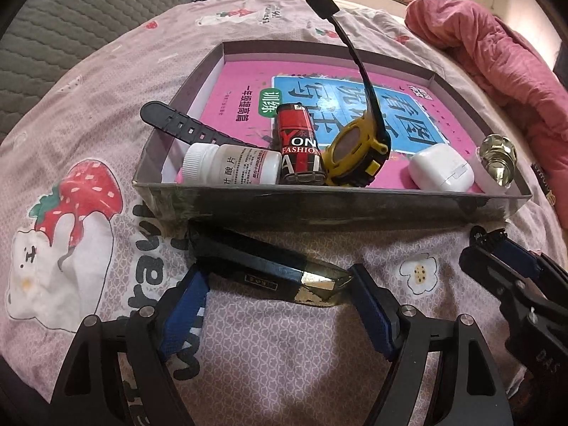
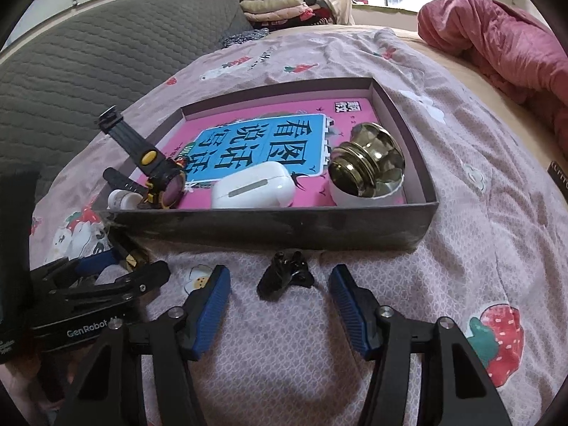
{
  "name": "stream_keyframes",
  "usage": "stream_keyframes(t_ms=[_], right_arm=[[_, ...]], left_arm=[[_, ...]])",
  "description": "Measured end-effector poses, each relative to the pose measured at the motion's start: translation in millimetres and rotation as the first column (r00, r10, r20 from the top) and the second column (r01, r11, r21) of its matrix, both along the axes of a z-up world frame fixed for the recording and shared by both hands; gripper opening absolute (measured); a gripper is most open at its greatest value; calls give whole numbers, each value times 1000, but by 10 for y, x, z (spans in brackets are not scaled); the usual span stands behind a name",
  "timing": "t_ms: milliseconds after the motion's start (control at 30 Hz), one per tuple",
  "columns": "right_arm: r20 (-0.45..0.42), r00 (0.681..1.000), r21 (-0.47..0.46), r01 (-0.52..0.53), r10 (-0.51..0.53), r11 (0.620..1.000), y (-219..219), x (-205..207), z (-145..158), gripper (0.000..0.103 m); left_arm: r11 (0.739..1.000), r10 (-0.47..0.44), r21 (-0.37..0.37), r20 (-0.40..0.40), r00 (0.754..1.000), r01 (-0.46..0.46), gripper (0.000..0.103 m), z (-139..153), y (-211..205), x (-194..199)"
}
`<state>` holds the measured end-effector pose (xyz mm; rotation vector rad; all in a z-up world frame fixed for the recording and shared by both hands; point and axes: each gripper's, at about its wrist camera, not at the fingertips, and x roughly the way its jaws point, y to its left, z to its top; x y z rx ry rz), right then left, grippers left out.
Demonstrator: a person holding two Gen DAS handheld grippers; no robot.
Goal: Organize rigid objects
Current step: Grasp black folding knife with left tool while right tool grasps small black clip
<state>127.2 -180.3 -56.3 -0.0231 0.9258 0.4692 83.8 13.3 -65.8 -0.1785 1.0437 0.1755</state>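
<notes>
Bedspread (image 1: 106,106) w/ strawberry print has a shallow grey box (image 1: 319,209) on it, holding a pink book (image 1: 241,81), white pill bottle (image 1: 230,165), red lighter (image 1: 300,142), yellow watch (image 1: 358,152), white earbud case (image 1: 442,172) & a brass knob (image 1: 497,158). Left gripper (image 1: 275,301) has its jaws spread, w/ a black-and-gold bar (image 1: 269,271) lying on the bed just in front of the box, between the blue pads, prob not pinched yet. Right gripper (image 2: 280,307) jaws are spread too, w/ a small black lumpy thing (image 2: 285,277) on the bed between the tips, not touching either pad.
</notes>
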Motion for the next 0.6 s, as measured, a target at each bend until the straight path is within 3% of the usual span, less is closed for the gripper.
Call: stream_keyframes(t_ms=[167,300,367,433,600], right_arm=[[-11,1000,6,-20,20,1000,3,5,-14,30],[-11,998,30,-55,56,998,48,-35,10,30],[-3,997,31,-75,76,997,87,-62,28,30],[4,995,32,-96,95,995,125,-88,46,30],[10,993,30,-116,116,993,161,-116,69,30]], left_arm=[[1000,0,7,-14,1000,0,75,17,-19,21],[1000,-3,-1,-14,1000,3,68,41,-32,27],[1000,0,-13,-6,1000,0,52,64,-14,13],[999,9,-35,1,1000,-9,44,83,34,-9],[992,22,-127,10,1000,-20,38,79,200,-55]])
